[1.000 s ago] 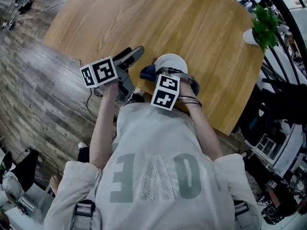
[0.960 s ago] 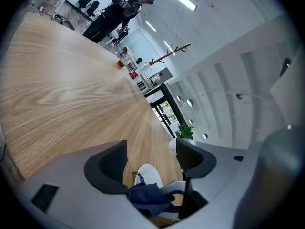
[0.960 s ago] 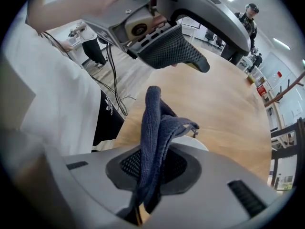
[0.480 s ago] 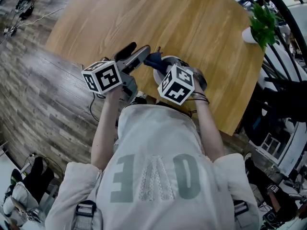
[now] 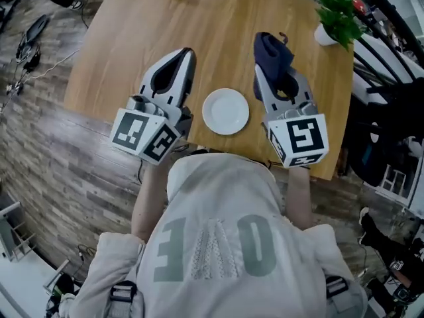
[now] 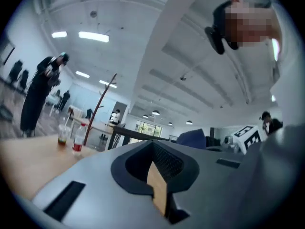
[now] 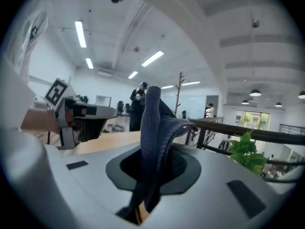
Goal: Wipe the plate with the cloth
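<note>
A white plate (image 5: 226, 111) lies bare on the round wooden table (image 5: 218, 25) in the head view. My left gripper (image 5: 186, 53) hovers to its left, pointing away from me; its jaws are closing and stand together with nothing between them (image 6: 153, 149). My right gripper (image 5: 267, 45) hovers to the right of the plate, shut on a dark blue cloth (image 5: 272, 53). In the right gripper view the cloth (image 7: 155, 123) stands up out of the jaws and droops over to the right. Neither gripper touches the plate.
A potted green plant (image 5: 334, 8) stands at the table's far right edge. A cup and a bottle (image 6: 71, 140) stand at the far side. The table's near edge runs just under the grippers, with wood flooring (image 5: 59, 151) to the left. People stand in the background.
Both grippers have risen from the plate and moved apart to either side of it. The cloth went up with the right gripper. The left jaws, apart before, are now together.
</note>
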